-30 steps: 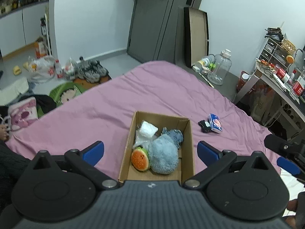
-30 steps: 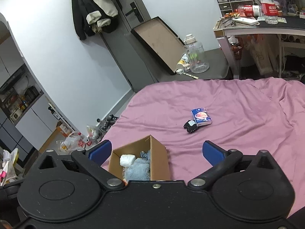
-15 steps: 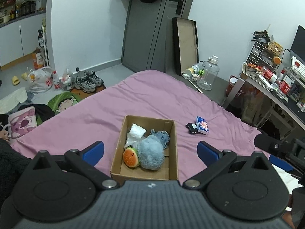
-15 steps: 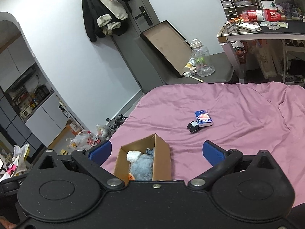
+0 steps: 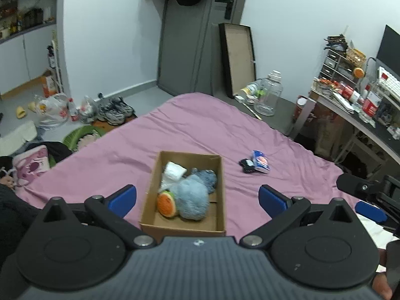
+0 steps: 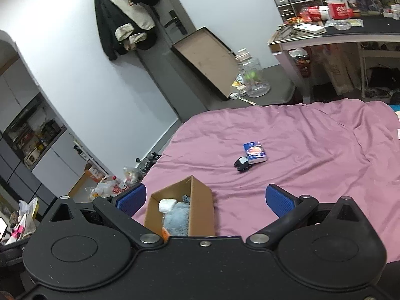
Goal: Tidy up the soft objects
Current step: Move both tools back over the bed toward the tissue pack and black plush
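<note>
An open cardboard box (image 5: 220, 182) (image 6: 202, 207) sits on the pink bed. It holds a fluffy blue plush (image 5: 193, 198) (image 6: 176, 221), a burger plush (image 5: 166, 203), a white soft item (image 5: 175, 171) (image 6: 166, 205) and a blue knit piece (image 5: 206, 176). To its right on the sheet lie a small black soft item (image 5: 246, 166) (image 6: 241, 165) and a blue tissue pack (image 5: 260, 163) (image 6: 255, 152). My left gripper (image 5: 197, 197) is open and empty, held above the box. My right gripper (image 6: 205, 200) is open and empty, right of the box; it also shows in the left wrist view (image 5: 367, 200).
The pink bed sheet (image 5: 200, 130) (image 6: 312, 150) spreads around the box. A cluttered desk (image 5: 350, 105) (image 6: 325, 32) stands at the right. A clear jug (image 5: 270, 95) and a leaning frame (image 5: 238, 57) stand by the door. Shoes and bags (image 5: 82, 110) lie on the floor at left.
Both grippers have pulled back and risen from the bed, so the box and the loose items look smaller and farther away. Both stay open and empty.
</note>
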`<action>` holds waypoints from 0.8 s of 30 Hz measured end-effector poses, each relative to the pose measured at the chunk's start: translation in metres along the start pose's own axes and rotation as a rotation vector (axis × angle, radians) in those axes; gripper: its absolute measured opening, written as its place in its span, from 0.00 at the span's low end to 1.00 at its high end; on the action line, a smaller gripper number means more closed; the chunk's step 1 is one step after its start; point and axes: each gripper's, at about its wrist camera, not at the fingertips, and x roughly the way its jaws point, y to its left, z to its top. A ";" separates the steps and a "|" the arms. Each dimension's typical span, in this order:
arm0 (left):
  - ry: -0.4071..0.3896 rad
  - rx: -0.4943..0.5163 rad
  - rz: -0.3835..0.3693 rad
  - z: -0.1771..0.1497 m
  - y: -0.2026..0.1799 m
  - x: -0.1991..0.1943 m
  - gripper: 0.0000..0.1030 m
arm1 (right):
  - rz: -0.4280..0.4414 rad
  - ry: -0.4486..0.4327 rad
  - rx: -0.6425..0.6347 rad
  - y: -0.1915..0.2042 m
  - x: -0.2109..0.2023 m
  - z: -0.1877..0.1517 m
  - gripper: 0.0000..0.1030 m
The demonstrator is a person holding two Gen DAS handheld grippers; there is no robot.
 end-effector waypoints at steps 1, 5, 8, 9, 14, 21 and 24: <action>0.006 0.009 0.000 0.000 -0.002 0.002 1.00 | -0.004 0.001 0.006 -0.003 0.001 0.000 1.00; 0.014 0.043 0.029 -0.001 -0.011 0.009 1.00 | -0.019 0.011 0.028 -0.015 0.006 0.001 1.00; 0.032 0.055 0.030 -0.002 -0.017 0.017 1.00 | -0.017 0.005 0.044 -0.023 0.008 0.003 1.00; 0.039 0.059 0.029 -0.001 -0.019 0.020 1.00 | -0.015 0.004 0.050 -0.025 0.008 0.003 1.00; 0.056 0.069 0.033 -0.001 -0.031 0.034 1.00 | -0.024 0.033 0.059 -0.037 0.024 0.005 1.00; 0.074 0.071 0.029 0.003 -0.046 0.060 1.00 | -0.022 0.078 0.066 -0.055 0.051 0.010 1.00; 0.078 0.060 0.030 0.005 -0.049 0.072 1.00 | -0.009 0.086 0.073 -0.062 0.063 0.016 1.00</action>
